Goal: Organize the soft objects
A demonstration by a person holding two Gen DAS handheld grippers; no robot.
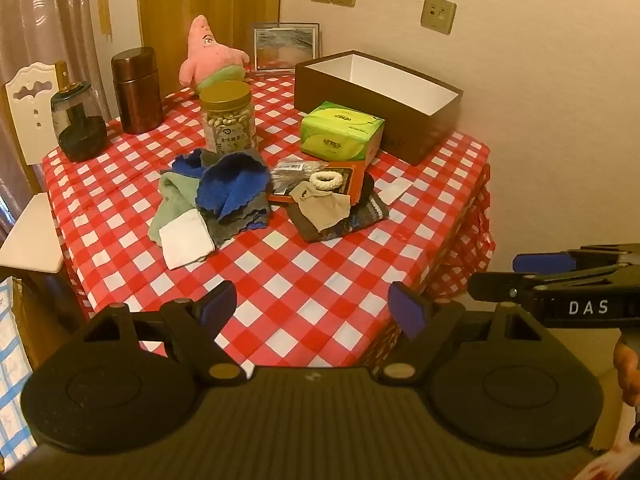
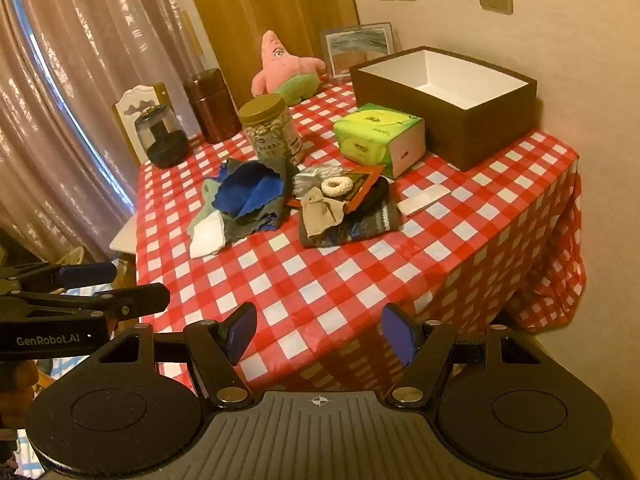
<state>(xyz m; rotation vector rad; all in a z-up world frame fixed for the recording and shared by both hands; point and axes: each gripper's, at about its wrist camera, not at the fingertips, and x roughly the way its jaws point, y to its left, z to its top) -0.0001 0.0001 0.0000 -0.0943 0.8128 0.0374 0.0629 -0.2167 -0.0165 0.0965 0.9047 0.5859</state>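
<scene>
The left gripper (image 1: 320, 310) is held above the near edge of the table covered in a red-and-white checked plastic cloth (image 1: 304, 280), with its blue-padded fingers (image 1: 219, 305) spread wide apart and nothing between them. The right gripper (image 2: 318, 334) is held beside it at the same edge, likewise spread wide and empty. The soft objects are found near the middle of the table in two heaps. In the left heap, a blue scalloped-edge felt cloth (image 1: 234, 188) is laid over a grey felt cloth (image 1: 236, 224), with a pale green towel (image 1: 170, 204) and a folded white cloth (image 1: 186, 238) at its near side. In the right heap, a beige sock (image 1: 322, 204) and a white scrunchie (image 1: 327, 180) are placed on an orange flat packet (image 1: 352, 182), which rests on a dark striped knitted cloth (image 1: 360, 216). A pink star-shaped plush toy (image 1: 208, 54) is seated at the far edge. An open brown cardboard box with a white interior (image 1: 380, 92) is located at the far right, with a green tissue box (image 1: 340, 130) just in front of it. A clear plastic jar with a gold lid (image 1: 228, 120) stands behind the left heap.
</scene>
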